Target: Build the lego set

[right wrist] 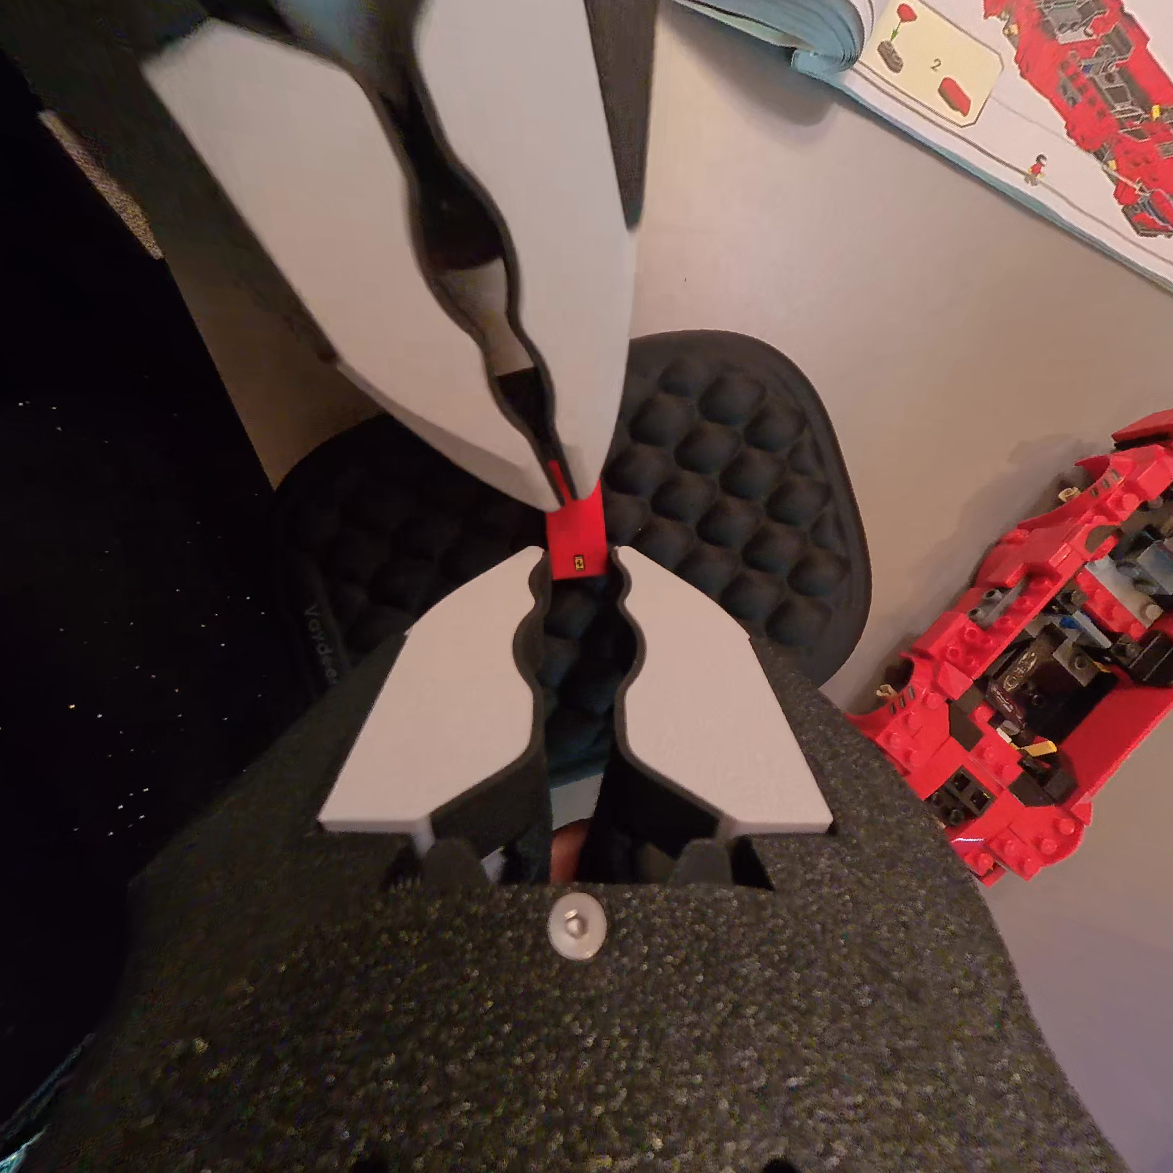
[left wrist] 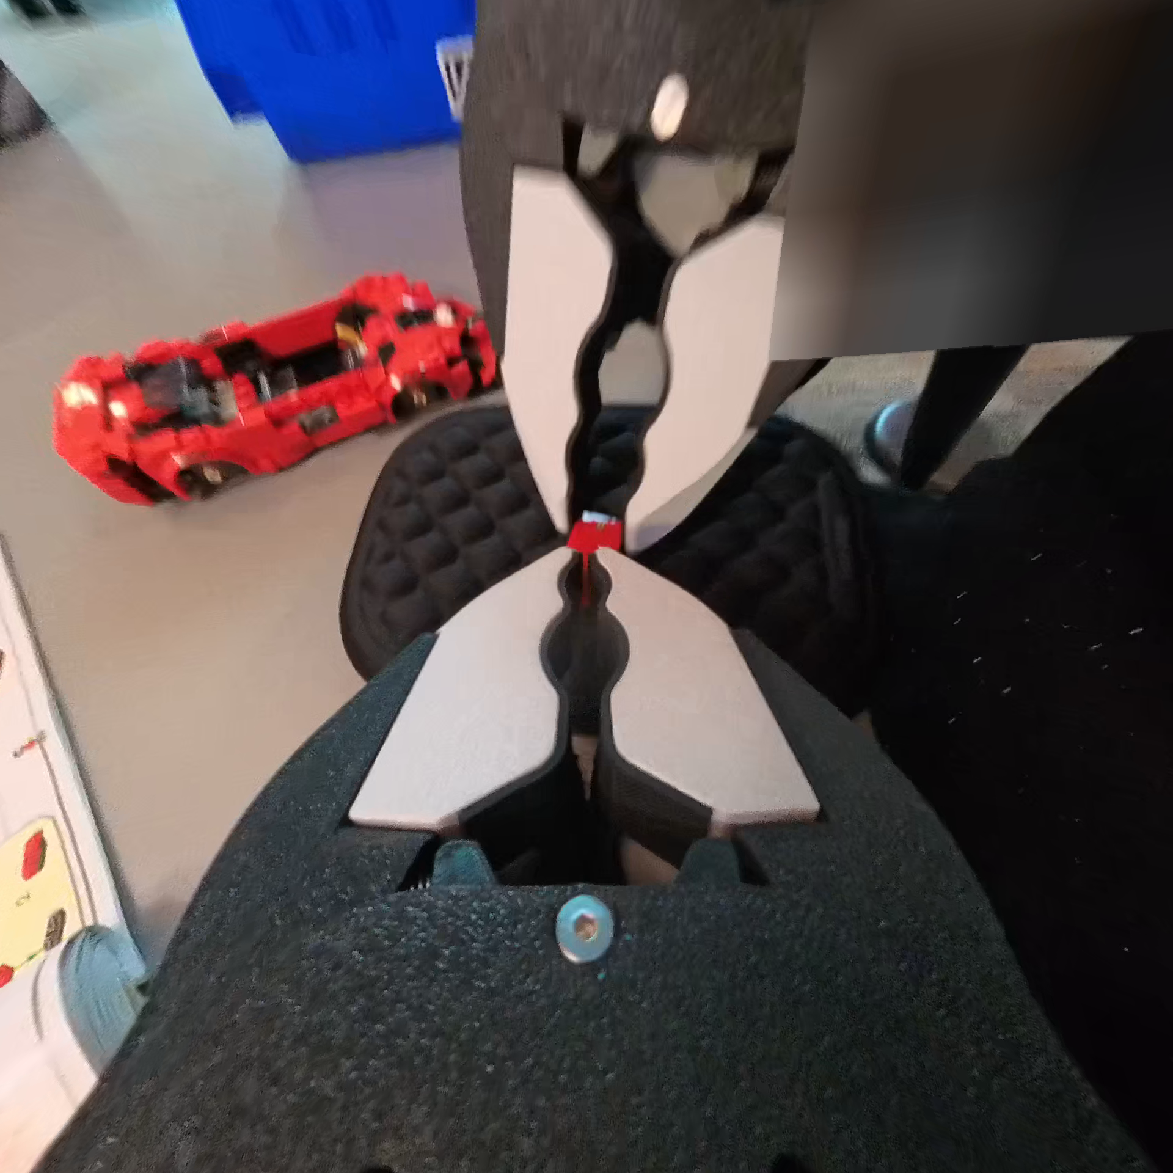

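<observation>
Both grippers pinch one small red tile (right wrist: 576,547) between them, tip to tip: the left gripper (left wrist: 587,558) and the right gripper (right wrist: 576,562) each close on it above a black cushion (right wrist: 730,501). The red lego car (left wrist: 273,387) lies on the bench (left wrist: 190,571) nearby, beside the open instruction booklet (right wrist: 1015,114).

A pale grey-beige floor (left wrist: 190,635) forms the ground of both views, evenly lit and without sharp shadows. A black cushion (right wrist: 730,482) with a raised honeycomb quilting lies flat on it, bordered on one side by a dark, speckled carpet-like surface (right wrist: 127,508). In the left wrist view a blue bin (left wrist: 330,70) stands at the far edge of the floor, and slim black furniture legs (left wrist: 946,412), one ending near a rounded grey caster (left wrist: 888,431), rise beyond the cushion.
</observation>
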Available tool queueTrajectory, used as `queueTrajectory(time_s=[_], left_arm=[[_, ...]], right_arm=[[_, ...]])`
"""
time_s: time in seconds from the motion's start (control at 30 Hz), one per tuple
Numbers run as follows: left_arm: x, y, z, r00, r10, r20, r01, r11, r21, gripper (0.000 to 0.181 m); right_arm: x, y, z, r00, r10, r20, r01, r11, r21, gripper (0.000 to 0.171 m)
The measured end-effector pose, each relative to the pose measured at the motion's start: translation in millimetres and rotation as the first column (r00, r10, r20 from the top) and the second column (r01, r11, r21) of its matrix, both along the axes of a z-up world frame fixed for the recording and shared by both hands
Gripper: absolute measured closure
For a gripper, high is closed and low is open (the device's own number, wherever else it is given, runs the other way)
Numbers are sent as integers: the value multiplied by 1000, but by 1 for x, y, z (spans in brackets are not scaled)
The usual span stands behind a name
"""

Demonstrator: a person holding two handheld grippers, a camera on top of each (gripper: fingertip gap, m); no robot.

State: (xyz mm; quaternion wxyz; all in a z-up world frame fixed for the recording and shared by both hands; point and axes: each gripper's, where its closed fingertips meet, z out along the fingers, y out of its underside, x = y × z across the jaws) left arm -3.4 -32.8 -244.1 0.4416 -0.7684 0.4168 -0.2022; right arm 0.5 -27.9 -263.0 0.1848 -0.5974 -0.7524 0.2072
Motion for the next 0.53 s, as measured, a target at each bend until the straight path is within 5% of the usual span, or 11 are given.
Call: queueTrajectory(time_s=[0.17,0.37,0.47,0.53], left_arm=[[-10,-2,-16,999,34,11,-32,993,-114,181],[-38,3,-5,975,221,-31,-221,975,13,172],[-52,7,33,882,337,329,-359,933,5,157],[-59,3,69,720,288,631,-344,938,-36,149]], right_arm=[[0,0,-2,1000,-1,-14,1,1000,-13,154],[-5,5,9,994,-35,-106,35,999,-3,154],[-22,9,36,957,-96,-272,104,994,16,154],[-39,10,63,901,-124,-416,142,990,14,154]])
